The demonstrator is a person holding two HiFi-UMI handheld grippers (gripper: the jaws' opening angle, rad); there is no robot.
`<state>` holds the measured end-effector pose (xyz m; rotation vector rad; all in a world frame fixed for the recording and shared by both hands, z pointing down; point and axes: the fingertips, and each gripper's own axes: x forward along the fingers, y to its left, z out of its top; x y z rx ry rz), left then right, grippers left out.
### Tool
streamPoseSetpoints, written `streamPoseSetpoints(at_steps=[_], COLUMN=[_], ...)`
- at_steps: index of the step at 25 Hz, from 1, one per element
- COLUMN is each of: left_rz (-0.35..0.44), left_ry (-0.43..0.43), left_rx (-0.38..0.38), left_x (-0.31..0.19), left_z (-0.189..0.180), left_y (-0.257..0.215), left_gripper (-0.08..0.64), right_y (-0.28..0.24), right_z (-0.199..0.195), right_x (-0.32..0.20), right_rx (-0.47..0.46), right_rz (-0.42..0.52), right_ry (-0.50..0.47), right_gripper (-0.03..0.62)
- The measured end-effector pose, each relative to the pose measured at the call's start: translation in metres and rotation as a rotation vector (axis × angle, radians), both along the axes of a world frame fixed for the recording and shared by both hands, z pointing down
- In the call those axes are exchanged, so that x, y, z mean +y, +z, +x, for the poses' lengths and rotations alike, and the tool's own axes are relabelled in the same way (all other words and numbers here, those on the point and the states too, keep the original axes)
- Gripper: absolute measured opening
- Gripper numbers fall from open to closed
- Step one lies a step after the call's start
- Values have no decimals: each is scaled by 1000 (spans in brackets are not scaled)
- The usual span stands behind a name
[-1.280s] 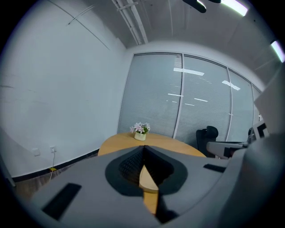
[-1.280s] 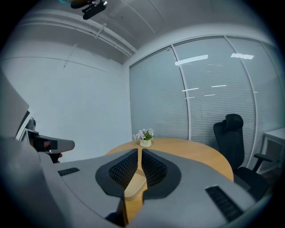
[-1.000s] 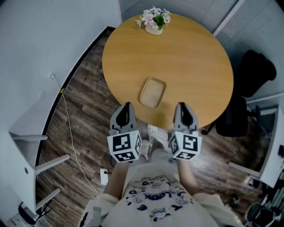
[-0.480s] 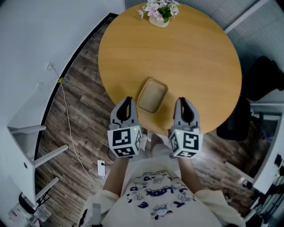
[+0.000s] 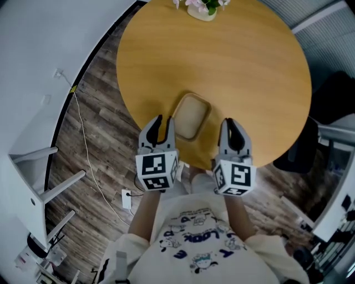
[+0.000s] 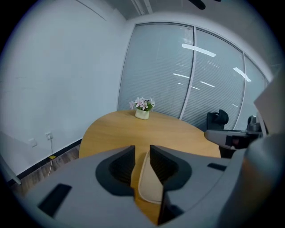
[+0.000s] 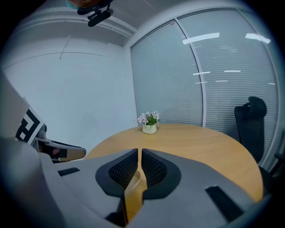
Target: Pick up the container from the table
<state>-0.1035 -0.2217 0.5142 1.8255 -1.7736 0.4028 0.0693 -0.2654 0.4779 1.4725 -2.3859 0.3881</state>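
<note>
Round table (image 5: 249,72); tan container (image 5: 191,115) lying near its near edge, long axis running from the person toward the flowers (image 5: 202,5). Left gripper (image 5: 159,123) sits beside the container, jaws slightly parted and empty. Right gripper (image 5: 230,126) is clenched and empty.

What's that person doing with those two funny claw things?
A person holds a gripper in each hand at the near edge of a round wooden table. A shallow beige container lies on the table just ahead of them. The left gripper has its fingers slightly apart beside the container's edge. The right gripper is shut and empty. Nothing is picked up yet. A small flower pot stands at the far side.
</note>
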Motion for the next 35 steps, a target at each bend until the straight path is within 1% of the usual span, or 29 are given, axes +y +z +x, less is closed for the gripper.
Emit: streamPoseSetpoints(at_steps=[2,6,11,16,19,27,35], left_rz=[-28,-54,-109,-165,-192,-232,-259], left_ry=[13,38,90,121,123,151,173], left_rx=[-6,-2,-33,-53,-61,-60,-39], left_x=[-2,-7,-9,-7,-6,-11,-13], left_z=[3,9,13,17,14,20,26], left_y=[9,23,42,64,76,94,110], left_gripper=[92,101,101,100,100,100,98], right_y=[8,22,35,50,59,77,92], right_z=[2,4,4,8,8,14,21], right_x=[-2,-3,-3,-2,-1,2,3], right_rx=[1,1,7,15,20,35,42], right_rz=[-16,-44,-75,-113,-134,-178,-209], right_ry=[-1,2,-2,4,3,-5,-9], right_gripper=[26,26,26,26,26,26,26])
